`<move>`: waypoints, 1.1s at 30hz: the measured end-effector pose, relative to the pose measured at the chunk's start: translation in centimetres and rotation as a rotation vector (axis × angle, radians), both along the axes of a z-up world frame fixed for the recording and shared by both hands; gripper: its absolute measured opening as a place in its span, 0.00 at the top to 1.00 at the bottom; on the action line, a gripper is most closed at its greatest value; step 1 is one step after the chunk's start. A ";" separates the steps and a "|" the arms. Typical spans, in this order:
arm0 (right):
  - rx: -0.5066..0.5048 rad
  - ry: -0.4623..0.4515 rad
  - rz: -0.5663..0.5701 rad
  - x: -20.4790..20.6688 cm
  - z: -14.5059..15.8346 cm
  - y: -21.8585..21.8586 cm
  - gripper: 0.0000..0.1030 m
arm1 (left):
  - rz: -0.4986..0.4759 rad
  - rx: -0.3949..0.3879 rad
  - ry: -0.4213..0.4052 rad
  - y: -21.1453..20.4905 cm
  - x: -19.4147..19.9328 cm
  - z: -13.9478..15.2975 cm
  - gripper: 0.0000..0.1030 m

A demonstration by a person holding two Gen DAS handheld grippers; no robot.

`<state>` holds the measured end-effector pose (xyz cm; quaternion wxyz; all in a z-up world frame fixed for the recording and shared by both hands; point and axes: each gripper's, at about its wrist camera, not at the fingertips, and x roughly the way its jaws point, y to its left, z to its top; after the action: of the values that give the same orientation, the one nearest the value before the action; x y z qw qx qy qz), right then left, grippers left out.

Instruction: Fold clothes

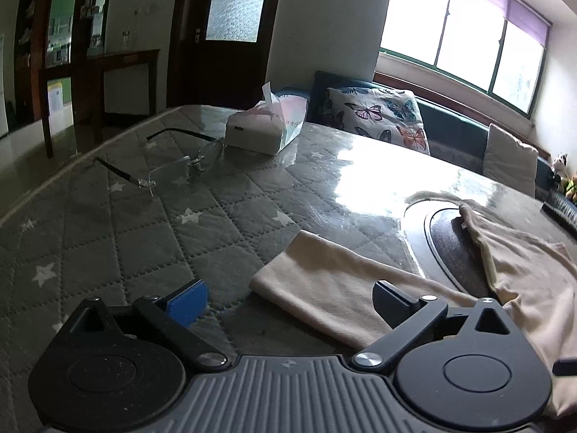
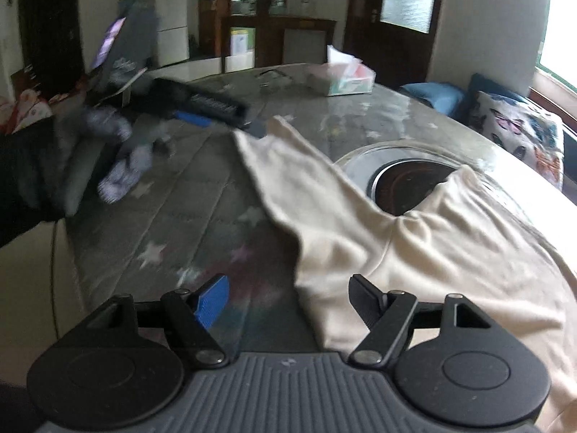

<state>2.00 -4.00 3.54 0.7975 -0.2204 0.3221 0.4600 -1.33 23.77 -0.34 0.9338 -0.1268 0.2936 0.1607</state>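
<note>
- Setting: a home living or dining room.
- Table [image 1: 108, 216]: covered by a quilted grey star-printed cloth.
- Tissue box [image 1: 258, 133] and eyeglasses [image 1: 169, 166]: laid on it.
- Butterfly cushion [image 1: 375, 115]: propped on a bench under a window [image 1: 465, 32].
- Refrigerator [image 2: 173, 21]: seen beyond.

We note a table [image 1: 360, 166] covered by a grey quilted cloth [image 1: 108, 238] with white stars, under a clear glossy sheet that reflects the window light. Set into the tabletop is a dark round inset [image 1: 454, 249] with a metal ring. Directly on the surface lie: a pair of rimless glasses [image 1: 180, 164], arms open; just beyond them a tissue box [image 1: 259, 133] with a tissue sticking up; and a cream garment [image 2: 414, 245], one folded sleeve flat on the quilt, its body draped partly over the round inset.
</note>
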 end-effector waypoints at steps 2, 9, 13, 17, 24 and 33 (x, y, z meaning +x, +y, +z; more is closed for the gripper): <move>0.002 0.004 0.002 0.2 0.0 0.6 0.27 | 0.003 0.022 0.009 0.1 0.1 -0.1 0.03; -0.023 -0.030 0.063 -0.3 -0.8 3.0 0.34 | -0.013 0.040 0.024 0.6 1.1 -0.2 0.15; -0.029 -0.025 0.029 0.3 -1.0 3.4 0.45 | -0.048 0.054 0.046 0.3 1.8 -0.6 0.48; -0.025 -0.012 -0.011 0.9 -1.1 3.4 0.69 | -0.070 0.078 0.035 0.1 2.1 -0.7 0.82; -0.007 -0.019 -0.020 1.0 -0.6 2.9 0.98 | -0.045 0.145 -0.034 -0.2 1.4 0.8 0.91; 0.024 -0.057 -0.008 0.0 0.2 1.0 0.36 | 0.011 0.134 0.007 0.2 0.8 -0.2 0.47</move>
<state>1.95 -3.00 3.74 0.8109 -0.2225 0.2944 0.4541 -0.49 23.99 -0.52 0.9383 -0.0649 0.2845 0.1857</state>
